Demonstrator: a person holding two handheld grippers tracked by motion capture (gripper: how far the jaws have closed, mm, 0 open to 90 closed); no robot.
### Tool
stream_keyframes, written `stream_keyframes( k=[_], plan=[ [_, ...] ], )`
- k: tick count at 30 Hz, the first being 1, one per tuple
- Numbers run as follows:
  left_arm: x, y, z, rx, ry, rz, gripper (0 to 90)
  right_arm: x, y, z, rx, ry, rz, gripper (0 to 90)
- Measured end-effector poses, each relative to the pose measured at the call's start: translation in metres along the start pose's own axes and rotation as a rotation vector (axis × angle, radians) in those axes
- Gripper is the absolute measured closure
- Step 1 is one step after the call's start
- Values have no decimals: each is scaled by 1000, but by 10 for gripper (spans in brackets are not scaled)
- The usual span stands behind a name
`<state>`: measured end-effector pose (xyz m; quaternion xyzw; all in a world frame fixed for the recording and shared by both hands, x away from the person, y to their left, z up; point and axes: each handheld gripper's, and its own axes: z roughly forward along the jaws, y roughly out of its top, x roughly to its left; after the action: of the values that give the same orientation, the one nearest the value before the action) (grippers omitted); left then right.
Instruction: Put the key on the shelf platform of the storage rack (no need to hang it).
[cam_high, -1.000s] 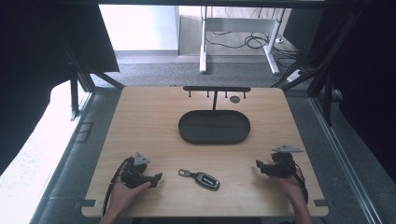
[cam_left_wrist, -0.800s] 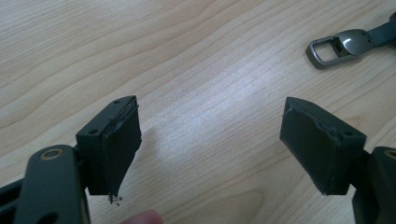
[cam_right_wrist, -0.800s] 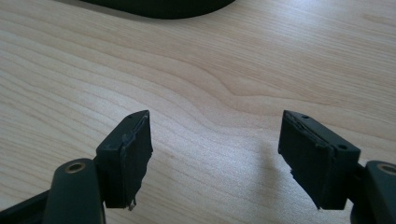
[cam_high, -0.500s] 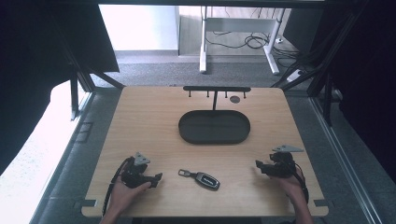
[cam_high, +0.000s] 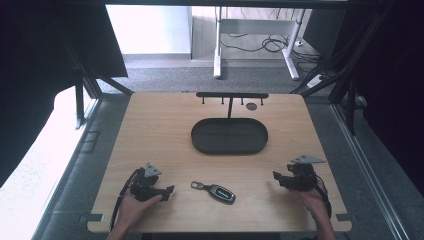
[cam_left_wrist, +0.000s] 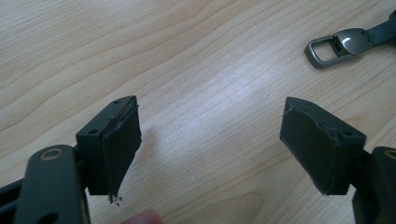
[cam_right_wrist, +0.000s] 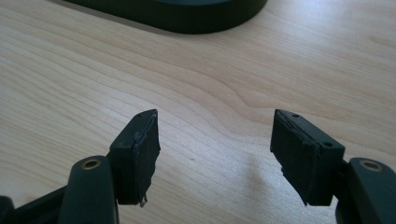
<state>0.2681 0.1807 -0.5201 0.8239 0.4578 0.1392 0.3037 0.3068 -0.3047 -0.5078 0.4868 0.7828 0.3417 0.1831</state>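
A black car key fob (cam_high: 221, 193) with a metal ring (cam_left_wrist: 334, 44) lies flat near the table's front edge, between my two grippers. My left gripper (cam_high: 167, 191) rests on the wood just left of it, open, jaws wide apart over bare wood (cam_left_wrist: 210, 135). My right gripper (cam_high: 276, 179) sits at the front right, pointing left toward the fob and well apart from it. Its jaws have just been closing but stand open, with nothing between them (cam_right_wrist: 215, 140).
A black oval tray (cam_high: 200, 145) lies at the table's middle; its rim (cam_right_wrist: 187, 14) shows ahead of the right jaws. Behind it stands a black T-shaped hook rack (cam_high: 231, 95), with a small dark disc (cam_high: 251, 106) beside it. Table edges drop to grey carpet.
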Motion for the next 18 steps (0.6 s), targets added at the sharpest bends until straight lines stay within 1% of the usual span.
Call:
stream_keyframes(
  k=[3,4,6,7,9,13,15,16,17,18],
  plan=[
    [0,0,0,0,1,-7,206,7,4,-6,-7,12,-43,343],
    [0,0,0,1,3,-7,206,7,4,-6,-7,12,-43,343],
    [0,0,0,0,3,-5,206,12,5,-8,-8,23,-62,343],
    [0,0,0,0,3,-5,206,16,7,-9,-6,38,-73,343],
    [1,0,-1,-2,5,-3,206,19,8,-9,-5,45,-79,344],
    [1,0,-2,-6,1,-10,206,29,15,-8,17,61,-109,349],
    [1,1,-2,-6,-1,-7,206,34,19,-8,22,70,-126,351],
    [1,1,-2,-5,-2,-6,206,37,23,-9,20,73,-142,352],
    [0,1,-2,-4,-4,-4,206,42,28,-11,11,74,-171,356],
    [0,1,-1,-4,-6,-1,206,42,28,-11,11,74,-171,356]
  ],
)
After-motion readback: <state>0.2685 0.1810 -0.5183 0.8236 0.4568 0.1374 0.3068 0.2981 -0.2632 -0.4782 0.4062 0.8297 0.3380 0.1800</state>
